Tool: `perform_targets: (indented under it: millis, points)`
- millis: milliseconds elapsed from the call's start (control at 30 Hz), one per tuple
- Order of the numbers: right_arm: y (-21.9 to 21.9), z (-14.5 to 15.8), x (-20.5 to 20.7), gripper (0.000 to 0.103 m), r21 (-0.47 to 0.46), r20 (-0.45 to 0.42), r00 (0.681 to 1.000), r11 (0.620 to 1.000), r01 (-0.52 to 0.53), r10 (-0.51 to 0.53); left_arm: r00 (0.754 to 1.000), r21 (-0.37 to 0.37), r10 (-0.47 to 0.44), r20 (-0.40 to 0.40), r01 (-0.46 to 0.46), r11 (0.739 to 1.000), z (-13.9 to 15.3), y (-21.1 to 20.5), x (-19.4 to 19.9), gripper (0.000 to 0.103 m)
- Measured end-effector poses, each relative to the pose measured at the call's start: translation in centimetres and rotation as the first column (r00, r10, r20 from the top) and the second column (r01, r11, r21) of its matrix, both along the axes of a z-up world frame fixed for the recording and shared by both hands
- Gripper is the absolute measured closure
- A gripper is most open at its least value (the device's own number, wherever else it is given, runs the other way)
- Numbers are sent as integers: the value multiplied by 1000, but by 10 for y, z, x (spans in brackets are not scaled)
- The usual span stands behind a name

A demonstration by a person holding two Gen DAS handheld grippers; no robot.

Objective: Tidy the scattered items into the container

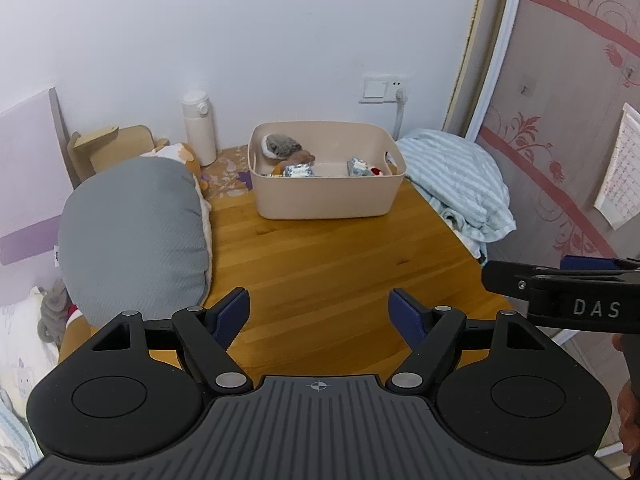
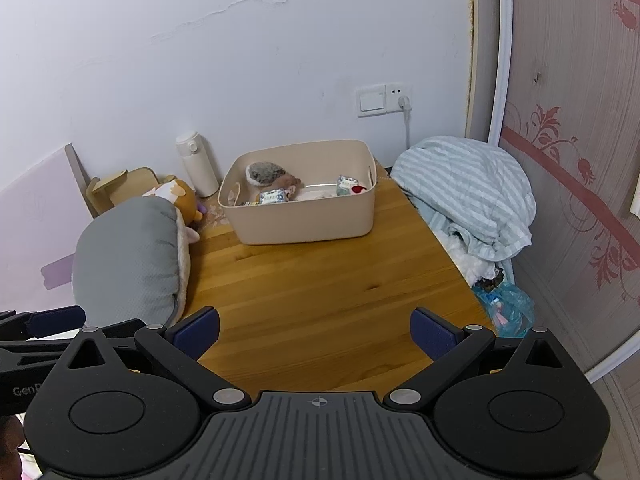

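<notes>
At the far end of the wooden worktop [image 1: 320, 248] sits the beige plastic bin [image 1: 326, 184], against the white wall. Inside it lie a grey-and-brown plush toy [image 1: 282, 150] and small patterned packets [image 1: 298, 170]. Its long side runs left to right. Both the left gripper [image 1: 318, 312] and right gripper [image 2: 316, 330] hover well back from the bin, jaws wide and holding nothing. Neither looks nearer. Left of the bin lie a grey cushion [image 2: 128, 256] and an orange plush toy [image 2: 180, 196]. Only the right view shows the blue plastic bag [image 2: 506, 308].
</notes>
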State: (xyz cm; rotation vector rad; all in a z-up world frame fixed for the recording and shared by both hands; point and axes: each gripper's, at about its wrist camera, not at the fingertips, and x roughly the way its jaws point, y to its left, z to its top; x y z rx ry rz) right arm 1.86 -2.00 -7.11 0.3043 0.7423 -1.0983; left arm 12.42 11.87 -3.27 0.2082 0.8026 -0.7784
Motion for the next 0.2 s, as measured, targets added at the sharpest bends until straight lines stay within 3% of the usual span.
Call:
perform_targets:
  millis: [200]
  points:
    - [-3,-1,1,0,4,0,1000,1000,1,-1,1000,-25,-2,-8,2,1000,2,-2,2,26]
